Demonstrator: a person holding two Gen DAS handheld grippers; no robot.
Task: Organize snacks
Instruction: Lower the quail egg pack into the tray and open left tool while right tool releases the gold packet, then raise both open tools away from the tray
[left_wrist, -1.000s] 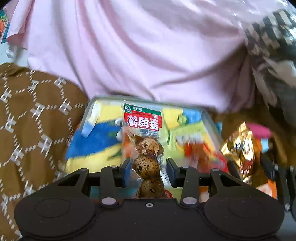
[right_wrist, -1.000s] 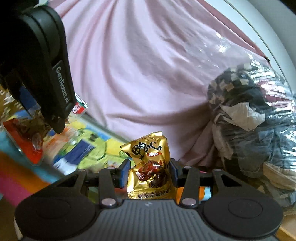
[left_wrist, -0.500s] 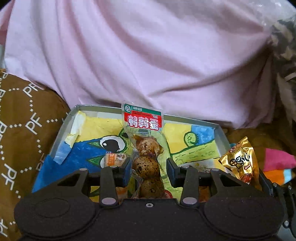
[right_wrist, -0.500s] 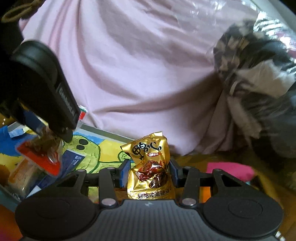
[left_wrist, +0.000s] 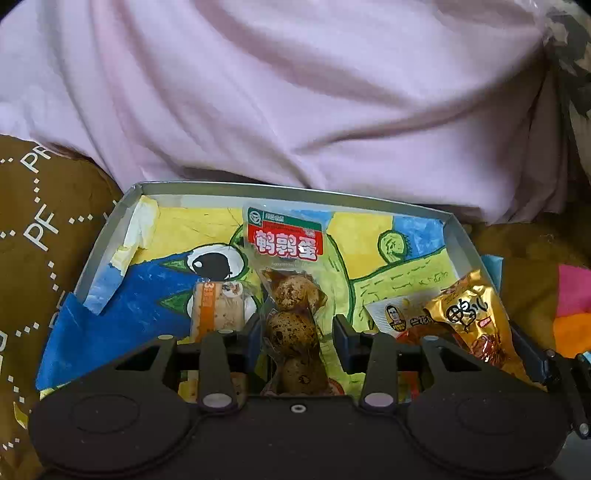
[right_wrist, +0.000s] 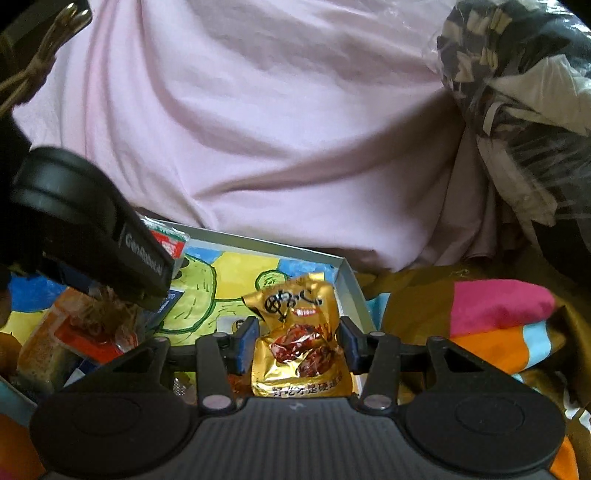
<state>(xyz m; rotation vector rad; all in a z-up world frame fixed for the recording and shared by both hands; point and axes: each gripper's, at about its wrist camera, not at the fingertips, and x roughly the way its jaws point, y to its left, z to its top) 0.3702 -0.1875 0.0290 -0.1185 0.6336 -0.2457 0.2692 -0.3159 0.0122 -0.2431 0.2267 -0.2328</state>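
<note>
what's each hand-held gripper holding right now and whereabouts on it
Left hand-held gripper: quail egg packet, gripped at its lower half around the middle egg. Right hand-held gripper: gold snack pouch, gripped by its sides at mid-height.

A home bedroom seems to be showing here: pink bedding (left_wrist: 295, 92) is billowing at twelve o'clock, a brown patterned quilt (left_wrist: 40, 229) is lying at nine (lettered "PF"), bagged clothes (right_wrist: 517, 92) are sitting at two.
</note>
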